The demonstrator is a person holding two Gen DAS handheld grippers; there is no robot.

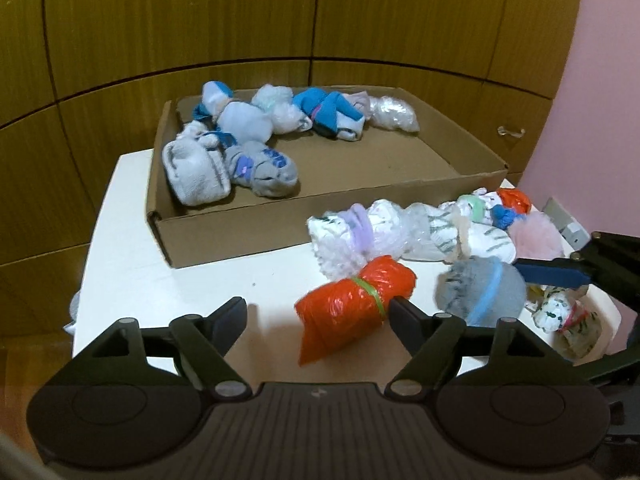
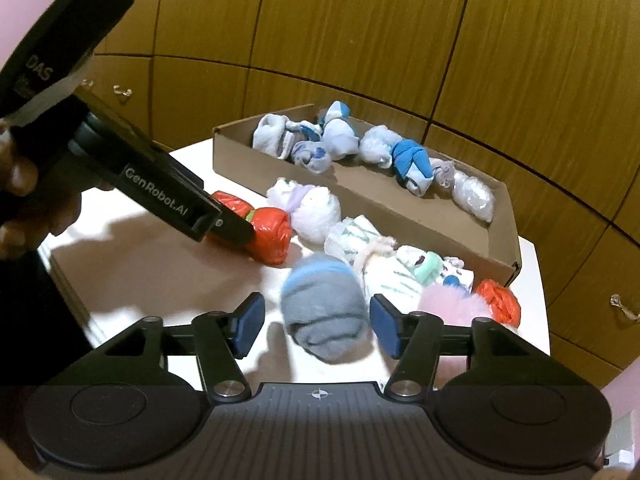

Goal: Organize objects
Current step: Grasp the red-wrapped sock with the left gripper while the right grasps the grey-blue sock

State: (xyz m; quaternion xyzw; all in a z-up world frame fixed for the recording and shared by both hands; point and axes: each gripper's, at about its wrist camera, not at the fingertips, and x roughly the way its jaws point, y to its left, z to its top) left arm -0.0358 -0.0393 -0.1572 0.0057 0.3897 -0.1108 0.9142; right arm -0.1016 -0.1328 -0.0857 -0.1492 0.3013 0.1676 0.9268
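A shallow cardboard box (image 1: 240, 228) (image 2: 360, 196) stands at the back of the white table and holds several rolled sock bundles (image 1: 240, 152). More bundles lie loose in front of it. My left gripper (image 1: 318, 316) is open around an orange plastic bundle with a green band (image 1: 352, 304), which also shows in the right wrist view (image 2: 272, 232). My right gripper (image 2: 316, 324) is open with a grey sock bundle with a blue band (image 2: 324, 312) between its blue pads; that bundle also shows in the left wrist view (image 1: 480, 292).
Loose white, striped, pink fluffy (image 2: 452, 304) and orange (image 2: 500, 300) bundles crowd the table's right side. The white table (image 1: 160, 280) ends at the left and near edges. Wooden cabinet panels (image 1: 200, 20) stand behind. A pink wall (image 1: 592, 100) is at the right.
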